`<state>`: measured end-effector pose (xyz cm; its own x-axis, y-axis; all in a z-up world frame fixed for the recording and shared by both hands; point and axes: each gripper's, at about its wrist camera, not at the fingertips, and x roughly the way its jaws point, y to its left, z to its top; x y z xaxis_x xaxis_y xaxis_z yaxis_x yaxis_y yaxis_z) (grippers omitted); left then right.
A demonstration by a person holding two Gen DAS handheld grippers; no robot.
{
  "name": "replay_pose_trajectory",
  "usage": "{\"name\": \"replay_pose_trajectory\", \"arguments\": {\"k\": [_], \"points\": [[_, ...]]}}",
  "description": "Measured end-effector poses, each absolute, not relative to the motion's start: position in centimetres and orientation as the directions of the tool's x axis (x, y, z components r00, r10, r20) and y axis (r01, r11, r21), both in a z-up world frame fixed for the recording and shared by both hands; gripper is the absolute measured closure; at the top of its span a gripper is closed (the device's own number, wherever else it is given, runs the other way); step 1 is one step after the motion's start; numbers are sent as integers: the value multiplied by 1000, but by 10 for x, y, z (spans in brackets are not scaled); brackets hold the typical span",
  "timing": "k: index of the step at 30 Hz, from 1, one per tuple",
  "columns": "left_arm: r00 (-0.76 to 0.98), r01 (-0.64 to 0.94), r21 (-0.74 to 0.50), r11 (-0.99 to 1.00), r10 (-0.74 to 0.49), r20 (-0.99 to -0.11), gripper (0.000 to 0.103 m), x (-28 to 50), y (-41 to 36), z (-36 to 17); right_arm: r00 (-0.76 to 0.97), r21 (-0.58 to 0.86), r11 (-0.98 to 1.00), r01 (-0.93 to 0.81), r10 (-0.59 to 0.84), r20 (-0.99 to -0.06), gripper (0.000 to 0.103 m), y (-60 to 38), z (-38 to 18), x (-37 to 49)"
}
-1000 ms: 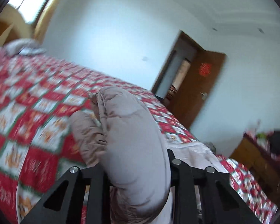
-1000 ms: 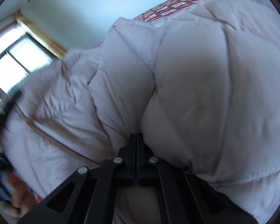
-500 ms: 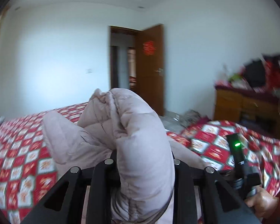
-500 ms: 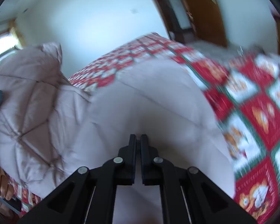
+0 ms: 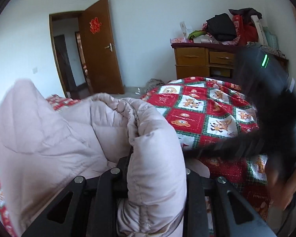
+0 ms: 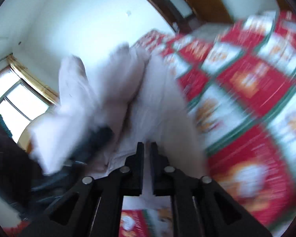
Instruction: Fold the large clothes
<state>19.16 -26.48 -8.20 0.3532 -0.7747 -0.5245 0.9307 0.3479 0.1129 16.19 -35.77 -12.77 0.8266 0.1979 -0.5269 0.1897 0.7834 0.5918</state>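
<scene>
A pale pink quilted down jacket [image 5: 69,138] is bunched up above the bed. My left gripper [image 5: 152,169] is shut on a thick fold of the jacket, which bulges over and hides the fingertips. In the right wrist view the jacket [image 6: 132,98] is blurred by motion; my right gripper [image 6: 147,148] has its fingers nearly together with thin jacket fabric between them. The right gripper's black body [image 5: 272,102] with a green light shows blurred at the right of the left wrist view.
The bed carries a red, white and green bear-patterned quilt [image 5: 203,110]. An open brown door [image 5: 100,45] is behind. A wooden dresser [image 5: 203,63] piled with clothes stands at the back right. A window [image 6: 15,102] is at the left.
Both views have swung round; the left view now faces the dresser. The right gripper has moved fast towards the left one, pulling the jacket with it.
</scene>
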Motion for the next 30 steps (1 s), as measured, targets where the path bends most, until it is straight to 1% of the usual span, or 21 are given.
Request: {"name": "replay_pose_trajectory", "arguments": {"k": [1, 3, 5, 7, 8, 10, 11, 12, 13, 14, 16, 17, 19, 21, 22, 24, 26, 28, 30], "points": [[344, 933, 102, 344, -776, -528, 77, 191, -267, -85, 839, 581, 791, 193, 174, -515, 88, -365, -116, 160], [320, 940, 79, 332, -776, -543, 78, 192, -271, -94, 848, 584, 795, 163, 190, -495, 80, -373, -102, 169], [310, 944, 79, 321, -776, -550, 78, 190, -276, -103, 845, 539, 829, 149, 175, -505, 79, -378, -87, 191], [300, 948, 84, 307, -774, -558, 78, 187, -277, -107, 826, 501, 858, 111, 200, -526, 79, -374, -83, 220], [297, 949, 84, 303, -774, -559, 78, 187, -278, -108, 804, 494, 863, 101, 221, -551, 79, -370, -87, 233], [284, 952, 67, 299, -778, -560, 78, 190, -275, -107, 755, 425, 896, 131, 187, -628, 79, -364, -101, 254], [278, 953, 59, 298, -780, -561, 78, 191, -274, -106, 730, 410, 902, 133, 191, -656, 81, -363, -111, 266], [282, 952, 61, 300, -777, -563, 78, 191, -274, -106, 708, 433, 893, 126, 225, -669, 83, -365, -123, 273], [287, 951, 69, 303, -773, -566, 78, 191, -274, -106, 696, 459, 879, 126, 252, -672, 83, -369, -134, 270], [293, 949, 78, 305, -767, -571, 78, 188, -276, -107, 688, 477, 870, 127, 269, -674, 86, -370, -144, 267], [307, 946, 98, 310, -754, -581, 76, 185, -277, -106, 679, 500, 857, 123, 295, -672, 86, -378, -154, 265], [317, 944, 114, 311, -746, -585, 75, 181, -276, -106, 677, 502, 856, 122, 298, -673, 87, -378, -158, 260], [339, 938, 157, 308, -732, -591, 69, 171, -272, -105, 669, 496, 860, 121, 298, -681, 87, -379, -163, 262], [368, 929, 200, 311, -720, -589, 67, 161, -261, -99, 664, 481, 868, 125, 287, -690, 87, -377, -162, 263], [373, 927, 203, 315, -717, -589, 67, 158, -256, -96, 662, 468, 875, 127, 277, -696, 87, -376, -161, 262], [366, 929, 184, 322, -713, -598, 67, 157, -246, -91, 658, 436, 891, 127, 254, -709, 87, -370, -160, 263], [354, 932, 152, 329, -733, -581, 66, 157, -228, -81, 651, 386, 912, 137, 211, -729, 87, -362, -162, 278], [326, 940, 102, 327, -763, -558, 58, 155, -205, -69, 645, 357, 923, 143, 186, -741, 87, -359, -163, 282], [322, 935, 45, 353, -787, -525, 57, 159, -176, -54, 645, 364, 920, 147, 190, -740, 87, -361, -164, 283]]}}
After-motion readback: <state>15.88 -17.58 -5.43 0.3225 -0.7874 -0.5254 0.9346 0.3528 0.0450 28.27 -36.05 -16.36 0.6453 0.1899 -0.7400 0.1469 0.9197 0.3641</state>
